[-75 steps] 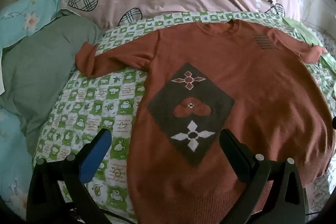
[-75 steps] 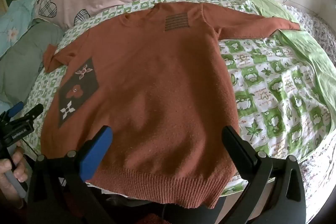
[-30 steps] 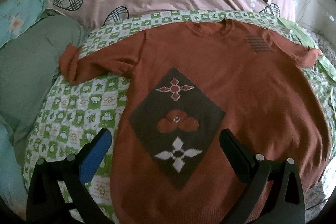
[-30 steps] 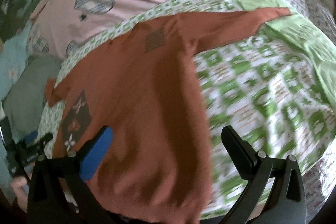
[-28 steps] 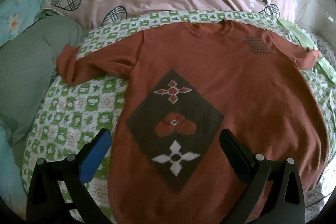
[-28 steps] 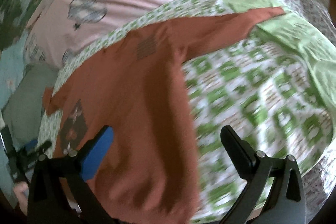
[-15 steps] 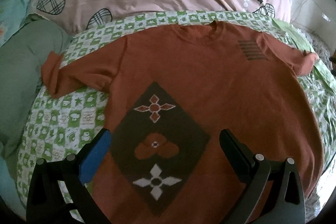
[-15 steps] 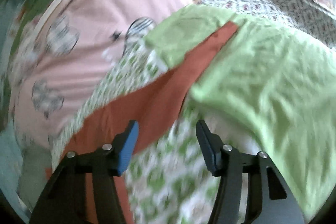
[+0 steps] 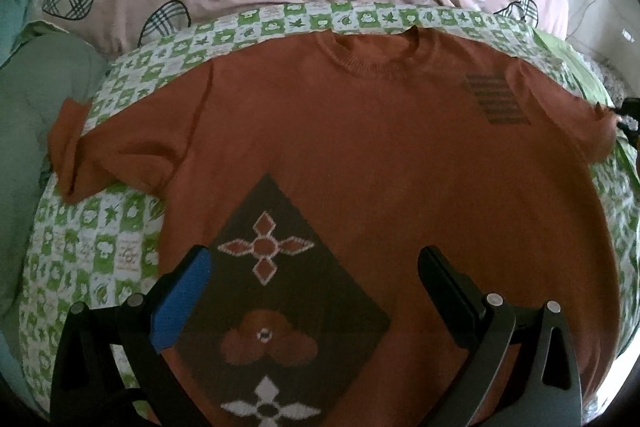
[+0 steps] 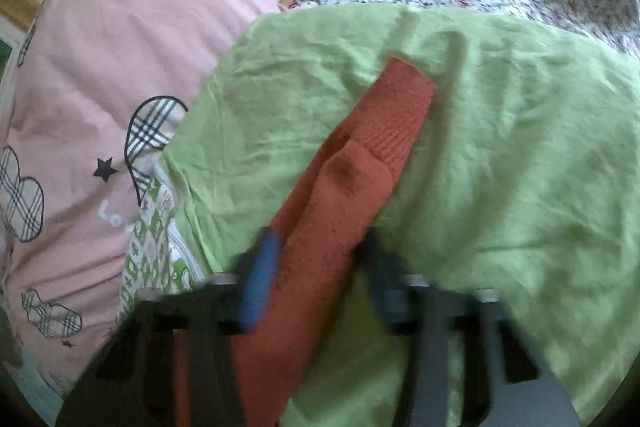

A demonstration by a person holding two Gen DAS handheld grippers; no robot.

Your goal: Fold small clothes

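Right gripper [image 10: 316,267] jaws closing around sweater [image 9: 360,155] sleeve [image 10: 360,163] toward 1 o'clock; left gripper [image 9: 312,279] apart above sweater front.

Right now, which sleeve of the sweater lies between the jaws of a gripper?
The sleeve on the plain green sheet; the right gripper is closing around it. The other sleeve, bunched beside the grey-green pillow, lies untouched.

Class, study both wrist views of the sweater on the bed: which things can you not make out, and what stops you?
- Sweater hem: left wrist view, cut off by the bottom edge and the left gripper.
- Right gripper: motion-blurred in its own view; jaws closing around the sleeve, contact unclear.
- Sweater body: outside the right wrist view.
- Striped chest patch: too small to tell detail.
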